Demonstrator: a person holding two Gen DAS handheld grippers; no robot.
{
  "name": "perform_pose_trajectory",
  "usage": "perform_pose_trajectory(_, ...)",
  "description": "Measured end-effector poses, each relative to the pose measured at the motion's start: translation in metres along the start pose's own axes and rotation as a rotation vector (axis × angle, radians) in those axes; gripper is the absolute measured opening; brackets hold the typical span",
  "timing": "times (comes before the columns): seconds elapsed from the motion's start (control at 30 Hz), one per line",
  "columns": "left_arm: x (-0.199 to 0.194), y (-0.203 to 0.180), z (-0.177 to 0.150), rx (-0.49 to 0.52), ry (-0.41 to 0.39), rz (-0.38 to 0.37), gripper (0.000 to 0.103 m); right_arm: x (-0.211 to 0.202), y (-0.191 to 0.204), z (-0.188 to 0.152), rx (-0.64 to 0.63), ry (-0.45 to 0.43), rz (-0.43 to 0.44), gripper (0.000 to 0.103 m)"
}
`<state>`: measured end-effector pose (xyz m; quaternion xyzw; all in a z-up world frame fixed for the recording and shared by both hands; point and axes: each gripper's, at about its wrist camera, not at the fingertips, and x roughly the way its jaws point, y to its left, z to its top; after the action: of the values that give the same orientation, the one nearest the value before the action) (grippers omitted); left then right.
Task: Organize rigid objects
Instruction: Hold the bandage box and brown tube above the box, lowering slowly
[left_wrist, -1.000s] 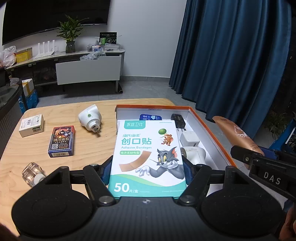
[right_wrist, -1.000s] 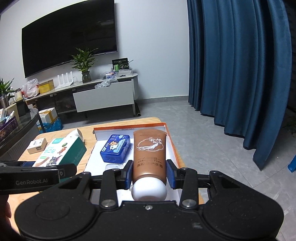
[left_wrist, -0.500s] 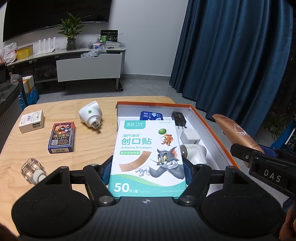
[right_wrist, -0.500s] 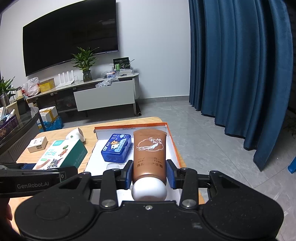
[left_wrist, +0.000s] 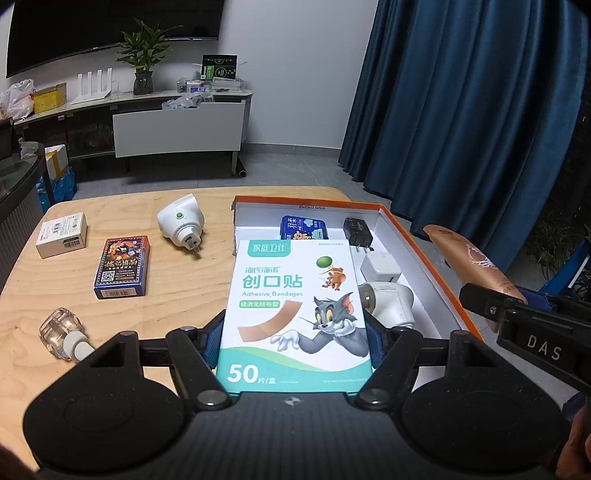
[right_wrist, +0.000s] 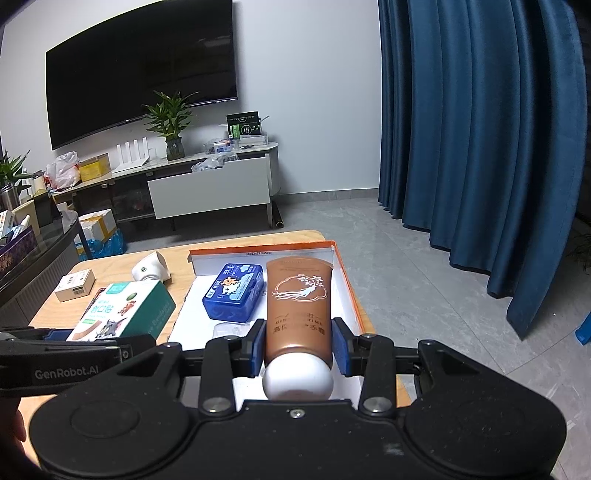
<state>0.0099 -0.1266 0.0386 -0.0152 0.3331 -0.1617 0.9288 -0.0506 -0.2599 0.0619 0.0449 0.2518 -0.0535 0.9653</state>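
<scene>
Left hand-held gripper (left_wrist: 294, 334): blue pads pinch the near end of a bandage box (left_wrist: 293, 314), held face-up above the worktop (left_wrist: 122, 321) and overlapping the left edge of the tray (left_wrist: 424, 254). Right hand-held gripper (right_wrist: 298, 345): pads clamp a brown tube (right_wrist: 298, 299) just above its white cap, the crimped end pointing to 12 o'clock over the tray's right half.

Inside the orange-rimmed tray, seen from the left wrist: blue tin (left_wrist: 303, 226) at 12 o'clock of the bandage box, black charger (left_wrist: 357, 230) and white adapter (left_wrist: 380, 266) at 1 o'clock, a white plug-in unit (left_wrist: 389, 301) at 3 o'clock, just beside the box.

On the worktop left of the tray: white plug device (left_wrist: 181, 223) at 11 o'clock, card deck (left_wrist: 122, 266) at 10 o'clock, small white carton (left_wrist: 62, 239) farther out toward the same side, clear bottle (left_wrist: 62, 332) at 9 o'clock, lying on its side. All four lie apart from one another.
</scene>
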Motion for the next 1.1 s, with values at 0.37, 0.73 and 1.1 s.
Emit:
perform_pose_trajectory(0.37, 0.0031, 0.0004, -0.0015, -0.011, 0.008, 0.002, 0.072, -0.0001, 0.0006, 0.0004, -0.001, 0.003, 0.001, 0.046)
perform_pose_trajectory(0.73, 0.0037, 0.0008, -0.0025, -0.016, 0.012, 0.002, 0.072, -0.0003, 0.0012, 0.0012, -0.001, 0.005, 0.000, 0.046)
perform_pose_trajectory(1.1, 0.0039, 0.0005, -0.0026, -0.018, 0.015, -0.002, 0.072, -0.0012, 0.0004, 0.0006, -0.003, 0.007, 0.000, 0.046)
